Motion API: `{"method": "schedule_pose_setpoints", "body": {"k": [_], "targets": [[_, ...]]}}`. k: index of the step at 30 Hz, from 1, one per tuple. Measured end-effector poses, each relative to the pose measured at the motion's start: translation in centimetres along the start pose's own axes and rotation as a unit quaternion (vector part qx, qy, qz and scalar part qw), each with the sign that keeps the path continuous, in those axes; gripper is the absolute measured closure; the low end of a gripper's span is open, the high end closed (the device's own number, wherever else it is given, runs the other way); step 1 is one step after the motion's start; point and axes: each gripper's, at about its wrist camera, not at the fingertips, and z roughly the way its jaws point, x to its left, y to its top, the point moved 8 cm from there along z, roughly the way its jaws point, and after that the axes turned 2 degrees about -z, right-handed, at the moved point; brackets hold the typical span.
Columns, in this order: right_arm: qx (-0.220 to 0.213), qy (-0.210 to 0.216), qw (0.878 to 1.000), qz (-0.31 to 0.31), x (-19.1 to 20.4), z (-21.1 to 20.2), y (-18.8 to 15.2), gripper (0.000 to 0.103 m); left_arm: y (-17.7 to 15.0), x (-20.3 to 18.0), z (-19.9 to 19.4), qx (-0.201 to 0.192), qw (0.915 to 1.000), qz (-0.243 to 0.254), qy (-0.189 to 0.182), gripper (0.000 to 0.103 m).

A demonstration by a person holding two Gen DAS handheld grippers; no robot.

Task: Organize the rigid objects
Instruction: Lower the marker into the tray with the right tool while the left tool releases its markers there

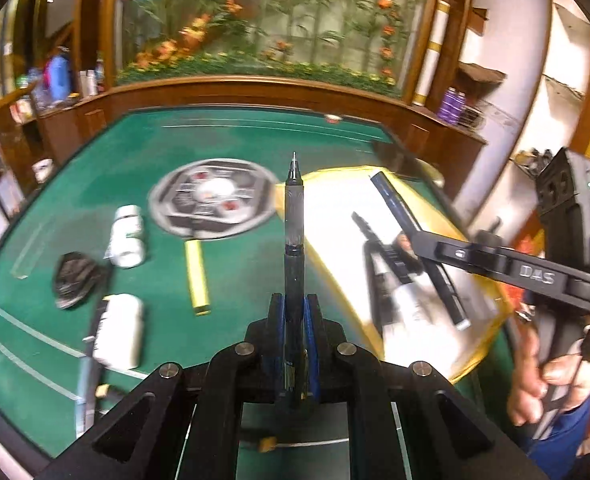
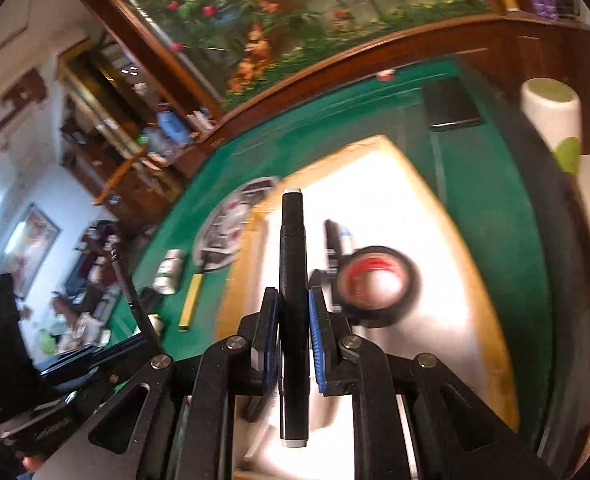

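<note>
Pens are clamped in both grippers, each held above the table with its long axis running straight along the fingers. On the table's left part lie a black bag [image 1: 75, 280], two white bottles [image 1: 127, 236] and a yellow bar [image 1: 198, 278]. The left gripper [image 1: 295, 312] is closed on a black pen [image 1: 294, 216], tip pointing forward toward the far edge. Right of it, a yellow-rimmed tray [image 1: 335, 280] holds more pens and black tape [image 2: 379, 284]. The right gripper [image 2: 293, 312] is shut on a black marker [image 2: 293, 264], which points forward over the tray.
</note>
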Motion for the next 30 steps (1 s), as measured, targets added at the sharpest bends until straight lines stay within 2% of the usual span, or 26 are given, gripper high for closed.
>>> {"method": "schedule_pose_setpoints", "body": {"k": [2,5,11,20,24,26,30], "targets": [[-0.002,-0.026,1.0,-0.006,-0.6,0.0,0.1,0.089,0.5,-2.2,0.8,0.012,0.9996,0.006,-0.023,0.094],[0.007,-0.034,0.999,-0.007,-1.0,0.4,0.0,0.089,0.9,-4.8,1.8,0.024,0.9984,0.015,-0.048,0.094],[0.036,-0.042,0.998,-0.029,-0.3,2.0,-1.2,0.089,0.5,-8.5,4.9,0.055,0.996,0.028,-0.064,0.094],[0.055,-0.051,0.997,-0.031,-0.4,2.8,-1.8,0.089,-1.3,-8.2,8.7,0.096,0.9937,0.01,-0.057,0.094],[0.054,-0.056,0.997,-0.026,-0.6,2.8,-1.7,0.087,-1.8,-8.4,8.6,0.093,0.9938,0.021,-0.057,0.094],[0.048,-0.059,0.997,-0.028,-0.5,2.6,-1.6,0.082,-2.0,-8.4,8.5,0.092,0.9938,0.026,-0.056,0.094],[0.028,-0.045,0.998,-0.032,0.1,1.9,-1.1,0.08,-2.3,-8.3,8.2,0.086,0.9942,0.032,-0.055,0.094]]}}
